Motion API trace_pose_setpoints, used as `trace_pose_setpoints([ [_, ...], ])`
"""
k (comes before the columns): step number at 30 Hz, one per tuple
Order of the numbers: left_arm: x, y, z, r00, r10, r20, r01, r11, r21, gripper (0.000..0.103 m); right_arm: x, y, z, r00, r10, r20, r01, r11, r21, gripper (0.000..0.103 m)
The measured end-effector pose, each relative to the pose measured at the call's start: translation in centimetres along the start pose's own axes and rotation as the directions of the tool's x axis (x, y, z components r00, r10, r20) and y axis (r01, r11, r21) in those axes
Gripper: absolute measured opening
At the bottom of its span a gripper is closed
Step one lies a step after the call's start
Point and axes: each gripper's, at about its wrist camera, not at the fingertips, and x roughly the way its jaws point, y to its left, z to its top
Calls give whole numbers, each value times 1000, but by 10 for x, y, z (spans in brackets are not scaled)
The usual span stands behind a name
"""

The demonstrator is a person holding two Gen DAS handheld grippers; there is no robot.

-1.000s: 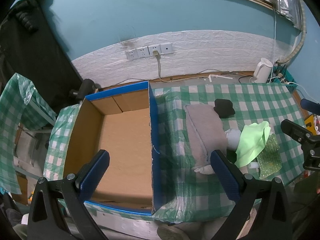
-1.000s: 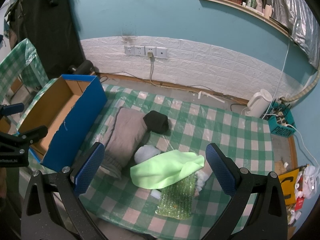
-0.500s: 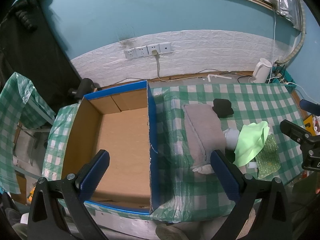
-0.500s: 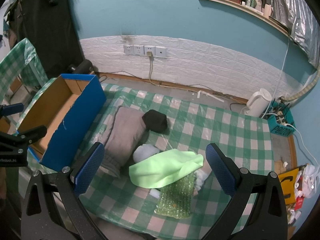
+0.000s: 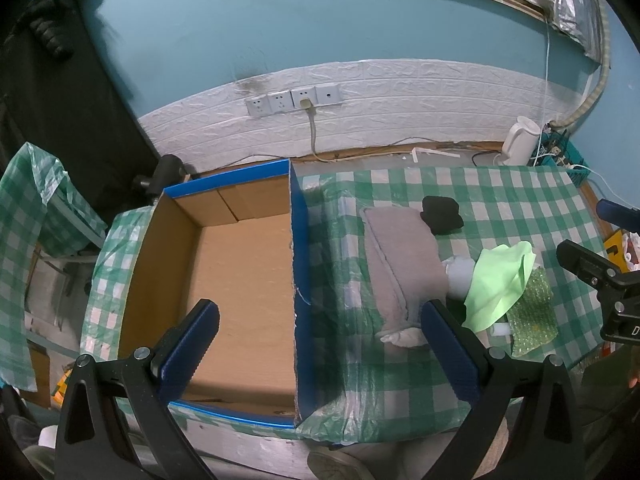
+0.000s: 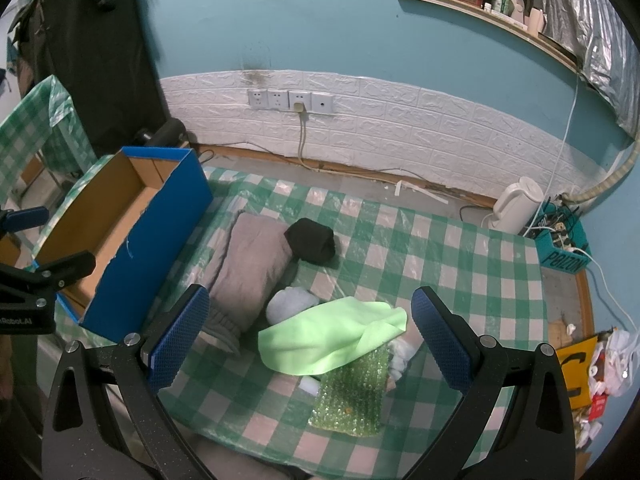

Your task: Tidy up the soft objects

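A grey folded cloth [image 6: 250, 268] lies beside the blue cardboard box [image 6: 152, 236], whose brown inside [image 5: 236, 292] holds nothing. A black rolled cloth [image 6: 310, 239] touches the grey one's far end. A light green cloth [image 6: 332, 334] drapes over a white soft lump [image 6: 290, 302] and a green bubble-wrap piece [image 6: 352, 396]. My right gripper [image 6: 308, 334] hangs open above the green cloth, holding nothing. My left gripper [image 5: 320, 348] is open above the box's right wall. The same grey cloth [image 5: 404, 264] and green cloth [image 5: 500, 280] show in the left wrist view.
The green checked tablecloth [image 6: 440, 264] covers the table. A white kettle [image 6: 516, 204] and a teal basket [image 6: 560, 244] stand on the floor at the back right. Wall sockets [image 6: 290, 100] with a cable sit behind. A second checked table [image 5: 28, 216] stands to the left.
Both views shift only slightly: the left gripper drifts a little over the box and the right gripper eases a bit nearer the cloths. Nothing on the table has moved.
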Motion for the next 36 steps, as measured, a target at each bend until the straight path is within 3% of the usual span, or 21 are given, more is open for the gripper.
trace_pose_setpoints([
  [15, 4, -7, -2, 1000, -9, -7, 9, 1000, 13, 102, 0, -1, 0, 1000, -6, -5, 6, 1000, 7, 101],
  [20, 10, -13, 2, 1000, -13, -26, 14, 1000, 13, 102, 3, -9, -15, 1000, -18, -13, 18, 1000, 15, 101],
  [30, 42, -33, 3, 990, -37, -133, 41, 999, 29, 102, 14, -34, -32, 996, -52, -79, 57, 996, 65, 101],
  [36, 61, -46, 0, 982, -34, -186, 44, 998, 51, 102, 33, -50, -54, 984, -53, -171, 72, 992, 104, 101],
])
